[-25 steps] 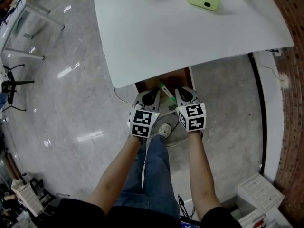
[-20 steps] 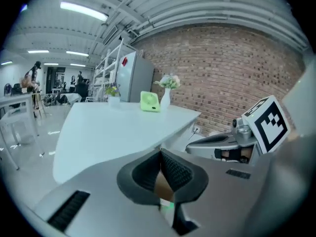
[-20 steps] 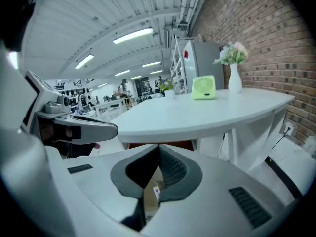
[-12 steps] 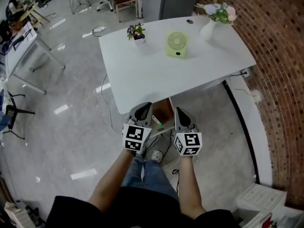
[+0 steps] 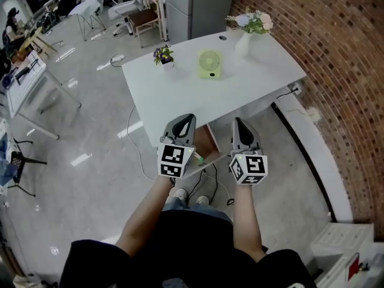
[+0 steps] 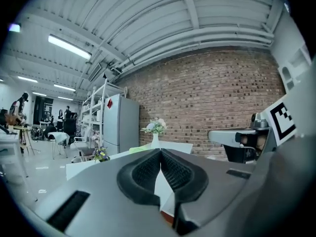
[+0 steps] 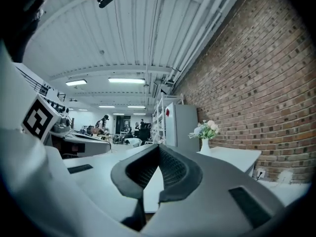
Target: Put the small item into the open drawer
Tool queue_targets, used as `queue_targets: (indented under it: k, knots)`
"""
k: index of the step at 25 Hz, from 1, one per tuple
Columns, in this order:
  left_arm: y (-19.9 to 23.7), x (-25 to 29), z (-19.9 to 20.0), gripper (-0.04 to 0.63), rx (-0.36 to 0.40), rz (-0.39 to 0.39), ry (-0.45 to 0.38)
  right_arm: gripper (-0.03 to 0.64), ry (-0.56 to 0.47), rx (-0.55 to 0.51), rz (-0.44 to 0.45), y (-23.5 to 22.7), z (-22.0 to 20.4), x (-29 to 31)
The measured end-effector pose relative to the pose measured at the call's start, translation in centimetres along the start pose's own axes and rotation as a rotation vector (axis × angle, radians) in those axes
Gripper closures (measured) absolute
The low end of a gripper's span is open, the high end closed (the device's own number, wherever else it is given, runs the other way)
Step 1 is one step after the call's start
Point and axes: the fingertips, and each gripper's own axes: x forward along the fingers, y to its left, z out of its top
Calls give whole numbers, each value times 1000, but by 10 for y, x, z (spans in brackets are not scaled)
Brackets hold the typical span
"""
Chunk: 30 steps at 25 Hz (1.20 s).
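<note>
Both grippers are held up side by side in front of the near edge of the white table (image 5: 180, 98). My left gripper (image 5: 186, 119) has its jaws together with nothing between them; its own view shows the pads (image 6: 148, 168) meeting at the tip. My right gripper (image 5: 238, 122) is likewise shut and empty, jaws touching (image 7: 158, 147). Between and below them, under the table edge, the brown open drawer (image 5: 210, 141) shows partly. A small green thing (image 5: 200, 158) peeks out beside the left gripper's marker cube; what it is I cannot tell.
On the table stand a small potted plant (image 5: 162, 55), a green fan (image 5: 209, 63) and a white vase with flowers (image 5: 245, 39). A brick wall (image 5: 336, 71) runs along the right. Cables (image 5: 211, 177) lie on the floor by the person's feet. A white drawer unit (image 5: 345, 245) sits at bottom right.
The head view has pulled back and tilted up, so the whole table now shows. Both grippers have risen away from the drawer and spread slightly apart; they stay shut.
</note>
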Motion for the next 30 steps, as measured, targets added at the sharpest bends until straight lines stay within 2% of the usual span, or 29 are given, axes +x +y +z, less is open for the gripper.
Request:
queue_targets:
  k: [8, 30]
  knots:
    - [-9, -3, 3, 573, 13, -3, -16, 618, -14, 18, -52, -15, 0, -17]
    - [1, -8, -8, 572, -3, 14, 10, 618, 21, 52, -51, -10, -11, -14]
